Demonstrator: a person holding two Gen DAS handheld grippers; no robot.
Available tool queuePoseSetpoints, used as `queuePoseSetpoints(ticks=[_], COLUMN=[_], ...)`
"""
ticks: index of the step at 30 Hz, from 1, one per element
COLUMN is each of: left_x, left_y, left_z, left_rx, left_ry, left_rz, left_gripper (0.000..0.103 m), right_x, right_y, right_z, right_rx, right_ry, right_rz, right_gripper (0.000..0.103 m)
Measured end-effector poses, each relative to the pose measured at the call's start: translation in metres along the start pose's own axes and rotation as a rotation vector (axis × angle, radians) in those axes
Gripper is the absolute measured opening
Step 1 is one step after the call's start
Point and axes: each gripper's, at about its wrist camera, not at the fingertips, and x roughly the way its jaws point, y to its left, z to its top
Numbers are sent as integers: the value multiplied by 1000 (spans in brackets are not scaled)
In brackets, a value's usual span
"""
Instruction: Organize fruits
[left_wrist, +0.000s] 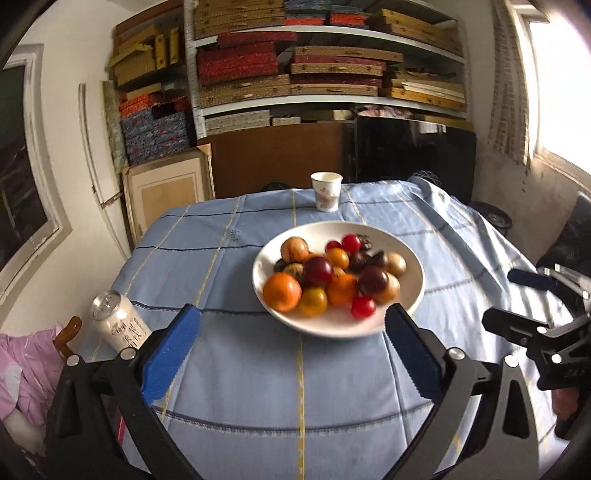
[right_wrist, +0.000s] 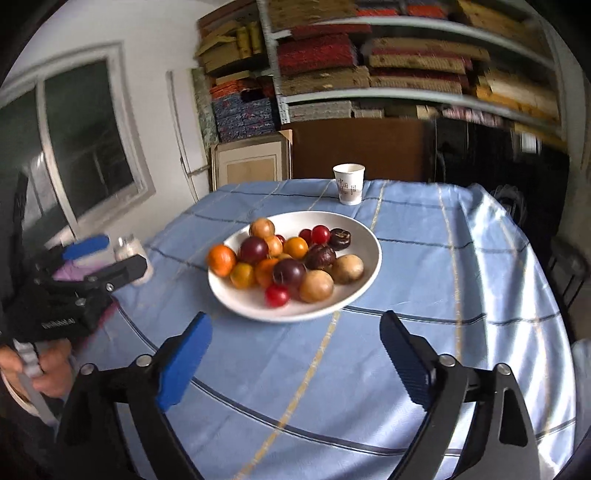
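A white bowl (left_wrist: 332, 326) (right_wrist: 245, 300) stands mid-table, heaped with mixed fruit: an orange (left_wrist: 282, 291) (right_wrist: 221, 260), dark plums (left_wrist: 317, 268) (right_wrist: 289, 271), small red tomatoes (left_wrist: 363, 307) (right_wrist: 277, 295) and tan round fruits (left_wrist: 294, 249) (right_wrist: 316, 286). My left gripper (left_wrist: 293, 312) is open just short of the bowl's near rim, with nothing between its blue pads. My right gripper (right_wrist: 295, 318) is open too, also short of the rim and holding nothing. Each gripper appears in the other's view, the right one (left_wrist: 506, 299) at the right edge, the left one (right_wrist: 118, 254) at the left.
A paper cup (left_wrist: 326, 191) (right_wrist: 349, 183) stands beyond the bowl near the far edge of the blue checked tablecloth (left_wrist: 258, 369). A white drink can (left_wrist: 118, 325) (right_wrist: 133, 254) sits at the table's left edge. A hand (right_wrist: 48, 369) grips the left tool. Shelves of stacked boxes (left_wrist: 332, 66) fill the back wall.
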Motion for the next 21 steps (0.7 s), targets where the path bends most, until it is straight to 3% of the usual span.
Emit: queuePoseSetpoints(ticks=[5, 15, 21], left_x=[13, 47, 45], left_y=[-9, -12, -18], left_z=[-24, -46, -51], left_rx=[22, -4, 7], left_ry=[23, 126, 133], left_rz=[5, -10, -19], left_gripper=[98, 98, 98], right_x=[6, 28, 30], right_y=[6, 0, 4], right_z=[-16, -38, -43], right_rx=[-85, -61, -63], right_ry=[-5, 65, 81], right_rz=[-26, -32, -38], right_gripper=[99, 99, 99])
